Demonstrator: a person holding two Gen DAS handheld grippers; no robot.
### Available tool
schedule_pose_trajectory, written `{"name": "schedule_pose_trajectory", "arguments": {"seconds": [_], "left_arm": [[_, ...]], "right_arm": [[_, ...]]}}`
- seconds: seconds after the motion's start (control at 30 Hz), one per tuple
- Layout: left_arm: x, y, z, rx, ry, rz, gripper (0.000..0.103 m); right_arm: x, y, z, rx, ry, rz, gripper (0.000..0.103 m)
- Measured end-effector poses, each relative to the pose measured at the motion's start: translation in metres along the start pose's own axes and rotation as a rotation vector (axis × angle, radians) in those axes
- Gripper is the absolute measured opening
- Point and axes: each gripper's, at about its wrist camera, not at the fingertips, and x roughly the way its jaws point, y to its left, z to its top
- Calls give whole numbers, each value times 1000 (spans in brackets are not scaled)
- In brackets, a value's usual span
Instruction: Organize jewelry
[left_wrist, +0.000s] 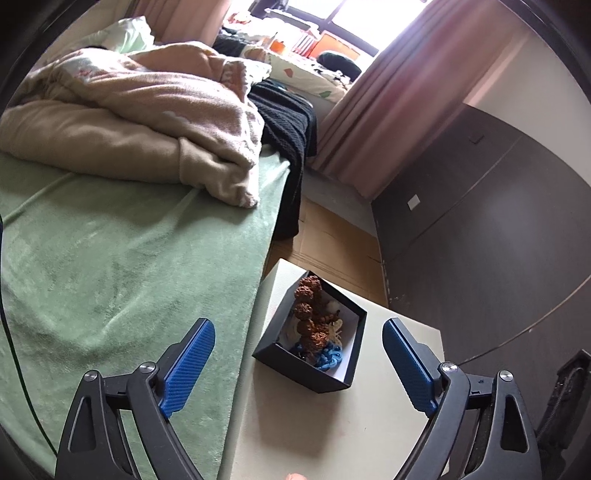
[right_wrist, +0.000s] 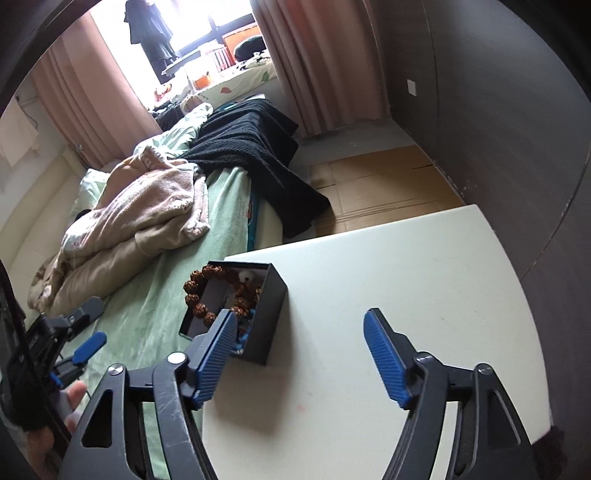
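A black open box (left_wrist: 332, 376) with a white lining stands on a small white table (left_wrist: 314, 435). In it lie a brown bead bracelet (left_wrist: 308, 312), a blue beaded piece (left_wrist: 328, 356) and small pale pieces. My left gripper (left_wrist: 298, 334) is open and empty, just short of the box. In the right wrist view the box (right_wrist: 271, 314) stands at the table's left edge with the bracelet (right_wrist: 201, 295) draped over its rim. My right gripper (right_wrist: 301, 325) is open and empty, its left finger in front of the box.
A bed with a green sheet (left_wrist: 110, 277), a beige blanket (left_wrist: 129, 122) and a black knit throw (left_wrist: 291, 125) lies left of the table (right_wrist: 406, 277). A dark wall (left_wrist: 498, 221) stands to the right. Cardboard (right_wrist: 380, 184) covers the floor beyond. The left gripper (right_wrist: 86, 332) shows at the lower left.
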Motion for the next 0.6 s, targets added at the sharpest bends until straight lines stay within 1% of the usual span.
{"name": "schedule_pose_trajectory", "arguments": {"seconds": [0.1, 0.2, 0.27, 0.33, 0.4, 0.5, 0.57, 0.6], "left_arm": [[3, -11, -5, 47, 6, 2, 94], [7, -22, -11, 85, 3, 13, 96], [7, -32, -17, 125, -12, 18, 101], [6, -44, -26, 182, -24, 32, 102], [6, -57, -36, 238, -33, 50, 102], [4, -75, -50, 306, -51, 50, 102], [3, -87, -61, 351, -60, 49, 103], [3, -95, -69, 381, -63, 50, 103]], "right_arm": [[-15, -11, -7, -1, -11, 2, 74], [-27, -21, -15, -17, -29, -7, 83], [-30, -30, -21, -20, -51, 7, 84], [-28, -38, -26, -26, -48, 6, 87], [-25, -46, -28, -25, -26, -10, 87], [-27, -54, -28, -21, -15, -4, 87], [-30, -57, -29, -34, -26, -10, 94], [-31, -59, -31, -42, -27, -14, 102]]}}
